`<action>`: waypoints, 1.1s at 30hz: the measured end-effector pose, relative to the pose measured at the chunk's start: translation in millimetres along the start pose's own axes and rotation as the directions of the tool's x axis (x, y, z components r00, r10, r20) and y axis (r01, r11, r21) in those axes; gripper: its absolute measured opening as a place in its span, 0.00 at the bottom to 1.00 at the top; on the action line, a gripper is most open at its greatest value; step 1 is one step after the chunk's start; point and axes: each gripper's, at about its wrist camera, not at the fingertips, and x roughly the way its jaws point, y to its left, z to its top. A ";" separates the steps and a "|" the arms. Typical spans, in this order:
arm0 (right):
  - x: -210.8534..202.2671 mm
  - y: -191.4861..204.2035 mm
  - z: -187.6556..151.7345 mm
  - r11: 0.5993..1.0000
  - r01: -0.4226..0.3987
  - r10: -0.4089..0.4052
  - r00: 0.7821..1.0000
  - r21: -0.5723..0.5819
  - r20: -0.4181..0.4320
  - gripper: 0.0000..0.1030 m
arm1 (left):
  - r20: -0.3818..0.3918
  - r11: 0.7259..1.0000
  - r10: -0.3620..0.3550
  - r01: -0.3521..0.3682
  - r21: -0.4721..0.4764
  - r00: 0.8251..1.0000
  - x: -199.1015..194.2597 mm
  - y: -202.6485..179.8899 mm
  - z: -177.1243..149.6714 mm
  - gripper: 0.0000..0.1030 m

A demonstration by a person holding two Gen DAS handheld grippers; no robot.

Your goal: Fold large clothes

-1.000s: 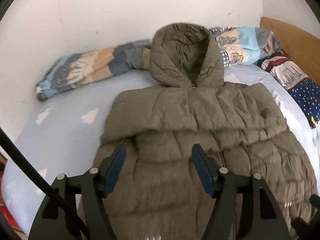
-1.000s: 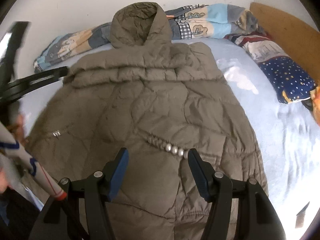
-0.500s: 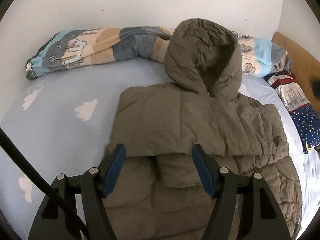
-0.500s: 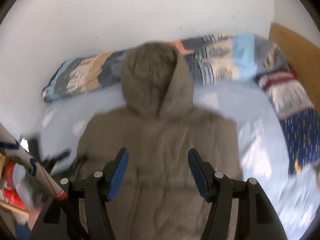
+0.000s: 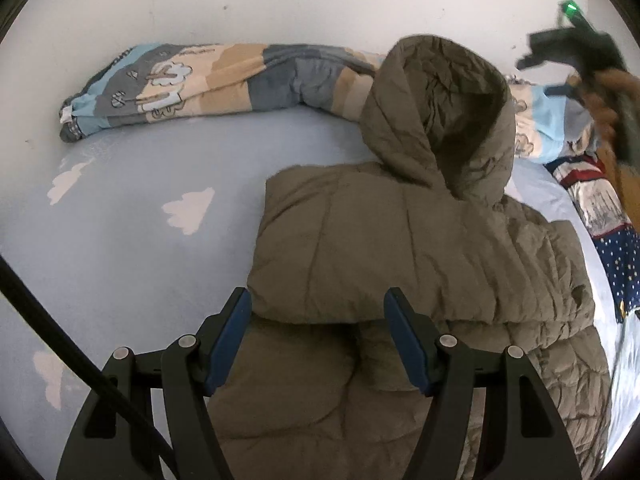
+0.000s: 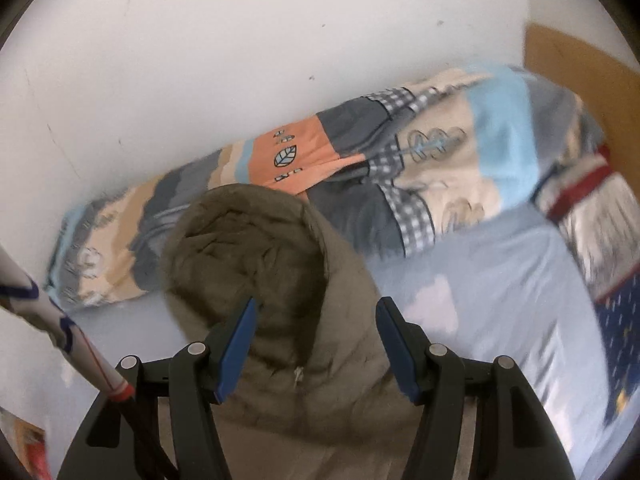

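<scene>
Olive padded hooded jacket [image 5: 400,264] lying on the pale blue cloud-print sheet [image 5: 132,208] of a bed, hood [image 6: 248,256] toward the wall and resting against a rolled patchwork quilt [image 5: 208,80]. In the left wrist view, the jacket's upper part forms a folded layer whose lower edge runs across the body panel beneath, just ahead of the left gripper [image 5: 318,338]. That gripper hovers over the fold edge with its blue-padded jaws spread wide and nothing between them. The right gripper [image 6: 314,344] is likewise spread and empty, poised above the neck of the hood; this view is motion-blurred, so whether it touches the fabric cannot be judged. A second patterned pillow [image 5: 612,248] lies at the right margin.

Step in hand, as judged: an intermediate fold is set and both tools are free, positioned near the hood. The next move likely calls for pinching the hood near its crown and laying it down over the folded body, with a grip deep enough that the slippery, puffy fabric does not spring back.
</scene>
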 end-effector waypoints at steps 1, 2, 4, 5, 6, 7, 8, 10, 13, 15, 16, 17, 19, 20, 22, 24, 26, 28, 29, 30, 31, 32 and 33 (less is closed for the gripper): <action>8.8 0.8 6.1 1.000 0.026 -0.026 1.000 -0.008 0.006 0.64 | -0.006 1.000 -0.004 0.004 0.010 1.000 2.5 -0.2 -1.6 0.66; 18.8 1.4 12.4 0.999 0.039 -0.039 0.999 -0.010 0.012 0.64 | -0.008 1.000 0.000 0.000 0.018 1.000 4.1 -0.5 -3.0 0.66; 37.6 1.2 22.6 0.997 0.068 -0.068 0.998 -0.023 0.010 0.64 | -0.010 1.000 0.006 -0.006 0.028 1.000 7.5 -0.2 -4.5 0.66; 47.1 1.2 26.9 0.996 0.079 -0.078 0.997 -0.032 0.010 0.63 | -0.014 1.000 0.005 -0.005 0.028 1.000 9.3 0.5 -5.0 0.66; 56.3 2.2 30.4 0.995 0.084 -0.084 0.996 -0.046 0.012 0.60 | -0.020 1.000 0.006 -0.006 0.024 1.000 12.2 1.8 -5.1 0.66; 61.4 2.5 31.1 0.995 0.086 -0.086 0.996 -0.059 0.014 0.45 | -0.024 1.000 0.006 -0.005 0.016 1.000 14.3 3.2 -5.0 0.66; 70.9 4.6 32.5 0.993 0.088 -0.088 0.996 -0.073 0.009 0.33 | -0.028 1.000 0.002 -0.002 0.010 1.000 16.0 3.9 -4.9 0.66; 85.3 4.9 30.8 0.993 0.095 -0.096 0.995 -0.075 -0.014 0.25 | -0.042 1.000 -0.004 0.005 0.002 0.999 20.3 5.5 -5.7 0.66; 89.8 6.7 20.4 0.988 0.116 -0.114 0.993 -0.100 0.018 0.08 | -0.042 1.000 0.000 0.000 0.002 0.999 20.6 5.0 -5.6 0.66; 80.0 6.3 12.6 0.987 0.131 -0.126 0.990 -0.098 0.057 0.06 | -0.040 1.000 -0.005 0.005 -0.003 0.999 18.6 4.3 -4.9 0.66; 70.9 5.2 7.6 0.988 0.120 -0.113 0.991 -0.097 0.075 0.06 | -0.037 1.000 -0.005 0.005 -0.003 0.999 17.0 3.7 -4.7 0.66; 61.4 4.9 2.9 0.987 0.117 -0.108 0.990 -0.106 0.088 0.05 | -0.032 1.000 -0.002 0.002 -0.001 0.999 15.3 3.1 -4.6 0.66; 40.6 5.5 -6.5 0.985 0.114 -0.101 0.989 -0.132 0.106 0.05 | -0.021 1.000 0.002 -0.002 0.005 1.000 10.9 0.7 -3.8 0.66; 28.9 4.1 -11.2 0.985 0.104 -0.089 0.990 -0.134 0.113 0.05 | -0.014 1.000 0.003 -0.003 0.008 1.000 8.0 -0.1 -3.2 0.66; 5.0 1.1 -21.2 0.985 0.093 -0.075 0.989 -0.142 0.126 0.05 | -0.002 1.000 0.005 -0.005 0.009 1.000 2.4 -1.2 -2.0 0.66; -25.1 -5.0 -36.6 0.986 0.070 -0.049 0.989 -0.149 0.139 0.05 | 0.006 1.000 0.008 -0.008 0.006 1.000 -1.9 -1.1 -1.2 0.66; -51.1 -9.8 -54.6 0.987 0.045 -0.023 0.989 -0.154 0.145 0.05 | 0.009 1.000 0.007 -0.007 0.000 1.000 -6.0 -1.4 -1.2 0.66; -74.9 -15.4 -76.4 0.987 0.018 0.006 0.989 -0.158 0.147 0.05 | 0.017 1.000 0.001 -0.001 -0.005 1.000 -12.4 -0.9 -1.1 0.66; -85.7 -18.3 -89.3 0.987 0.008 0.016 0.989 -0.161 0.144 0.05 | 0.022 1.000 -0.001 0.001 -0.007 1.000 -15.5 -0.7 -1.2 0.66; -95.5 -20.5 -103.1 0.985 0.011 0.015 0.989 -0.172 0.145 0.05 | 0.026 1.000 -0.005 0.006 -0.008 1.000 -18.4 -0.1 -1.2 0.66; -102.5 -22.3 -114.8 0.984 0.014 0.013 0.989 -0.178 0.147 0.05 | 0.029 1.000 -0.008 0.008 -0.008 1.000 -20.6 0.1 -0.9 0.66; -108.3 -25.0 -127.4 0.983 0.017 0.010 0.989 -0.182 0.145 0.05 | 0.033 1.000 -0.009 0.009 -0.009 0.999 -23.3 0.6 -0.6 0.66; -112.9 -28.8 -143.2 0.982 0.022 0.005 0.990 -0.188 0.140 0.05 | 0.038 1.000 -0.008 0.009 -0.012 0.999 -25.9 1.1 -0.4 0.66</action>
